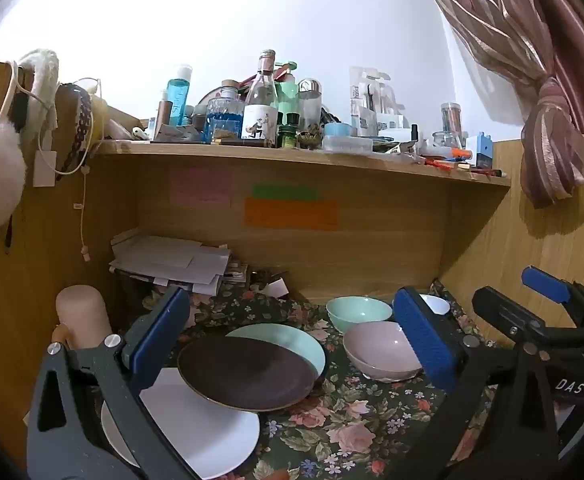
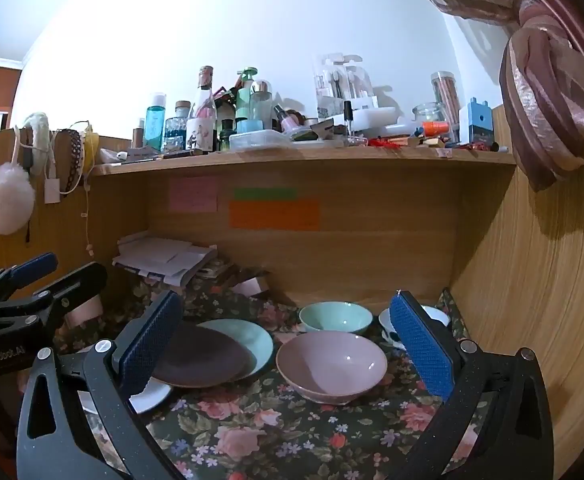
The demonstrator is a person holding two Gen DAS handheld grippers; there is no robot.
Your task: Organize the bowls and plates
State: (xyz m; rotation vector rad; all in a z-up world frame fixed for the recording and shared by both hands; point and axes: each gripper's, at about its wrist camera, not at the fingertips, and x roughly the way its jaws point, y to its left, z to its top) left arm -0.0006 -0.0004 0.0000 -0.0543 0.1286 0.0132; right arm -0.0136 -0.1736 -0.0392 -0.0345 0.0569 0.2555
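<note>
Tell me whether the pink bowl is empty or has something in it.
Empty. The pink bowl sits upright on the floral cloth, and its whole inner surface shows bare, with only light glints.

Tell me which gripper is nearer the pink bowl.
Right. The right gripper, open, has the pink bowl lying between and ahead of its fingers. The left gripper, open, faces the dark plate, with the bowl off by its right finger.

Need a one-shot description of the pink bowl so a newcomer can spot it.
Look under the cluttered wooden shelf, on the floral tablecloth. Three bowls cluster at the right; the pink bowl is nearest the camera, in front of the mint bowl, and the widest of the three.
</note>
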